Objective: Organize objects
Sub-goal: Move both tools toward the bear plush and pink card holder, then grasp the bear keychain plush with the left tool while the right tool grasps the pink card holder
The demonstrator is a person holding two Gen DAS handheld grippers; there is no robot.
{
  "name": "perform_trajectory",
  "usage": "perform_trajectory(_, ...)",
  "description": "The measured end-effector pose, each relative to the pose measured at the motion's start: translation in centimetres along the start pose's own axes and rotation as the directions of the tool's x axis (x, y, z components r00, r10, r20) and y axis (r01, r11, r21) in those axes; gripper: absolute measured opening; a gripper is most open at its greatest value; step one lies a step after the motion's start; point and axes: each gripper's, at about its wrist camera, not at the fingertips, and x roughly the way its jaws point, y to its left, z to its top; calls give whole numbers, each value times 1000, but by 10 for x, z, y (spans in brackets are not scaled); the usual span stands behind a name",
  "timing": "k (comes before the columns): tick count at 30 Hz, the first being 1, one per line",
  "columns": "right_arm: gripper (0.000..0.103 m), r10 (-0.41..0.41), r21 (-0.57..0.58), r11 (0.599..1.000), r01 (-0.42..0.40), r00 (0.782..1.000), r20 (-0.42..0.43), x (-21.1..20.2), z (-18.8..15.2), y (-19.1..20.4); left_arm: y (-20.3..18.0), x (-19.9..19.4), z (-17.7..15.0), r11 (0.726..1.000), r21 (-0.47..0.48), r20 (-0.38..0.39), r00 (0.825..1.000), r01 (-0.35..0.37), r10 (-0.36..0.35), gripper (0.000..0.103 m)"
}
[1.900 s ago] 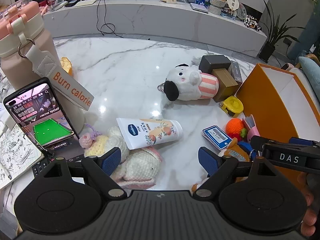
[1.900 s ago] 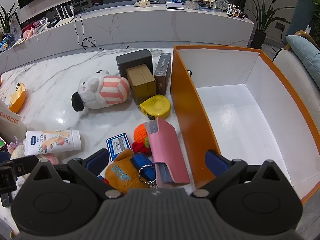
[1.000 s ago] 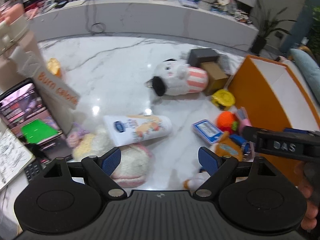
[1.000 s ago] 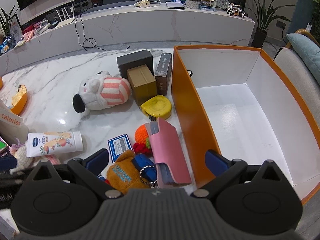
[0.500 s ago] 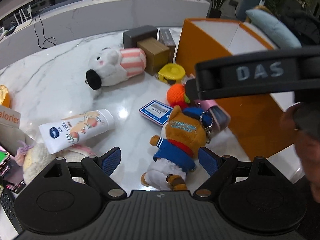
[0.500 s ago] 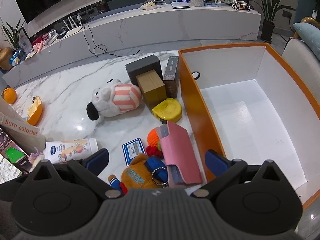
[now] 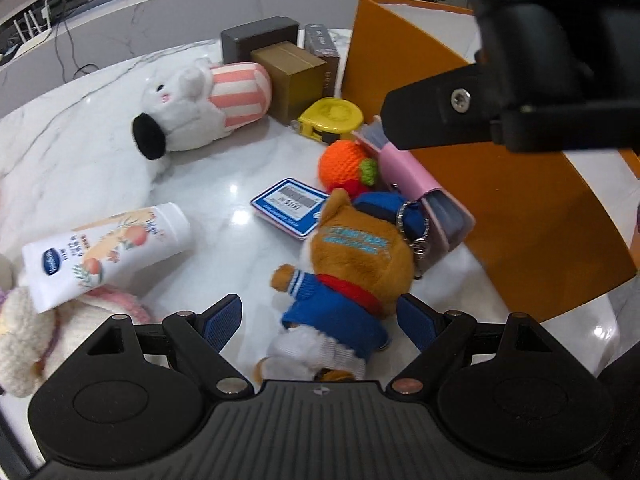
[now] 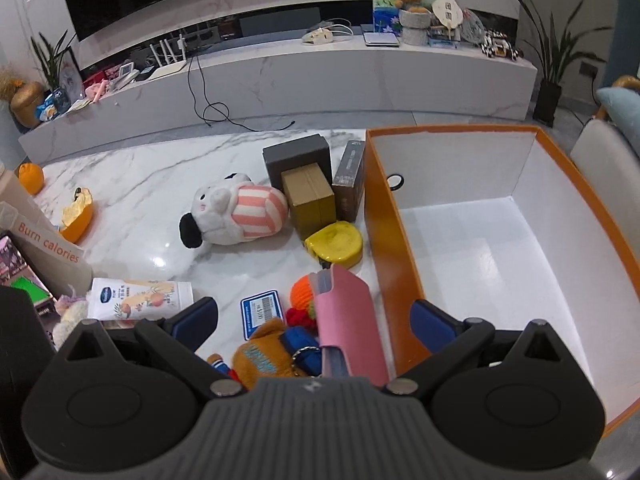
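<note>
White marble with grey veins forms the desk [image 7: 80, 152], scattered with small things beside a large orange cardboard box with a white inside [image 8: 500, 240]. Nearest the left claw [image 7: 320, 322] lies a brown plush fox in a blue jacket with a metal key ring [image 7: 352, 256], face down between the wide-spread blue fingers, which touch nothing. Its head rests on a blue-and-white price tag card [image 7: 288, 204] and just beside a pink wallet-like case [image 7: 424, 196] that leans toward the box's orange outer wall. Touching the case is an orange crocheted ball with a green and red trim [image 7: 344, 164]; beyond it sits a yellow tape measure [image 7: 332, 118]. Farther back, a brown carton [image 7: 292, 76], a dark grey box [image 7: 256, 38] and a slim dark brown box [image 7: 322, 46] crowd together, with a white plush dog in a pink striped shirt [image 7: 200, 104] lying against the carton. To the left, a white lotion tube [image 7: 104, 250] rests partly on a cream and pink fluffy toy [image 7: 48, 332]. The right claw [image 8: 314, 322] hovers above the case and the box wall, spread wide and empty.
</note>
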Motion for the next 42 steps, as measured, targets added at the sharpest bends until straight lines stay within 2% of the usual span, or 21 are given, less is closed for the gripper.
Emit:
perform_trajectory(3, 102, 11, -32, 999, -11, 1000, 22, -2, -1, -2, -3, 2, -3, 1000, 28, 31, 999, 13, -14, 100)
perform_trajectory(8, 102, -42, -90, 995, 52, 993, 110, -9, -3, 1, -10, 16, -11, 992, 128, 55, 998, -16, 9, 103)
perform_trajectory(11, 102, -9, -87, 996, 19, 994, 113, -9, -1, -2, -18, 25, -19, 973, 227, 61, 998, -32, 19, 103)
perform_trajectory(13, 102, 31, -63, 998, -25, 995, 98, -10, 2, -6, -21, 32, -21, 968, 248, 51, 998, -47, 36, 103)
perform_trajectory(15, 102, 48, -36, 998, -45, 995, 90, -11, 3, -8, -16, 33, -21, 979, 204, 50, 999, -18, 8, 103)
perform_trajectory(17, 102, 60, -20, 998, -59, 994, 86, -12, 4, -10, -14, 33, -19, 983, 183, 64, 998, -25, 14, 103)
perform_trajectory(19, 102, 65, -13, 998, -64, 994, 84, -12, 4, -10, -13, 30, -17, 982, 188, 88, 996, -21, 5, 93)
perform_trajectory(23, 102, 75, -11, 997, -74, 994, 82, -11, 3, -9, -6, 27, -12, 991, 134, 108, 994, -15, 0, 64)
perform_trajectory(28, 102, 85, 10, 996, -86, 994, 72, -8, 5, -13, 1, 23, -13, 995, 102, 103, 994, 19, -30, 60)
perform_trajectory(34, 102, 155, 59, 985, -162, 982, 104, -14, 12, -25, 11, 12, -26, 993, 90, 93, 992, 72, -81, 59)
perform_trajectory(39, 102, 187, 62, 979, -193, 978, 90, -12, 12, -24, 24, 2, -42, 994, 81, 82, 994, 71, -78, 59)
perform_trajectory(42, 96, 225, 38, 973, -227, 973, 57, -8, 10, -17, 31, -6, -51, 995, 76, 75, 995, 63, -69, 59)
